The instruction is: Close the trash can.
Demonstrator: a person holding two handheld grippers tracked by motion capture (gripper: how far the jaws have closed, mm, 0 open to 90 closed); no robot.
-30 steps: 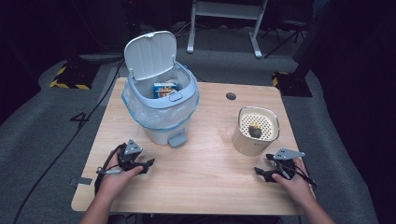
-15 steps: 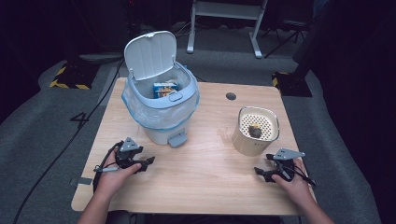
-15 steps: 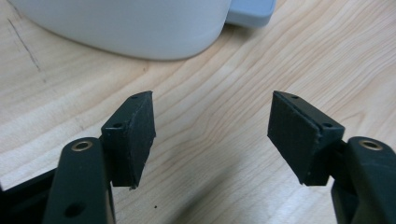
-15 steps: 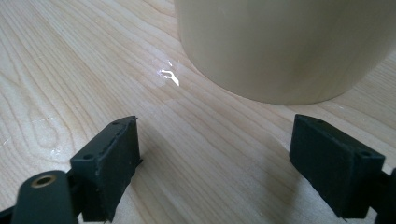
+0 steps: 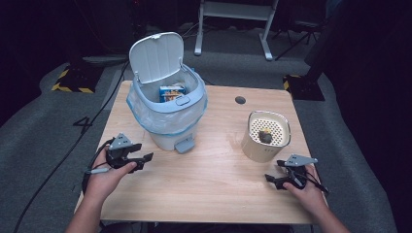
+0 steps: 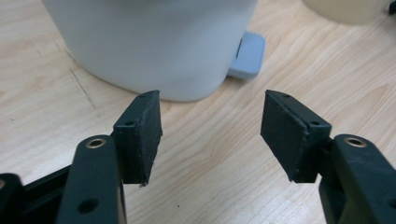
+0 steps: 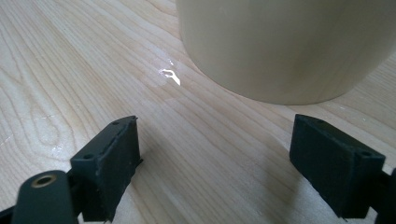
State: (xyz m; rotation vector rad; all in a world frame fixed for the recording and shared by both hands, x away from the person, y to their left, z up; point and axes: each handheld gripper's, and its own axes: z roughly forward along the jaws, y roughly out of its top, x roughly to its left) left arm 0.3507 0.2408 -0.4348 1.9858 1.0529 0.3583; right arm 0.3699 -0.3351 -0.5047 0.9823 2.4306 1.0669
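Pale wood counter [image 5: 218, 179] carries both your grippers low in frame: left gripper [image 5: 141, 159] and right gripper [image 5: 272, 180], fingers spread wide, holding nothing. Nothing looks started. Mid-frame right, the cream container [image 5: 266, 138] holds a dark lump [image 5: 265, 136]; upper left, the open bin [image 5: 167, 109] likely awaits it.

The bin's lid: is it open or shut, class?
Open. The lid stands tipped back behind the bin, and a printed box shows inside the liner.
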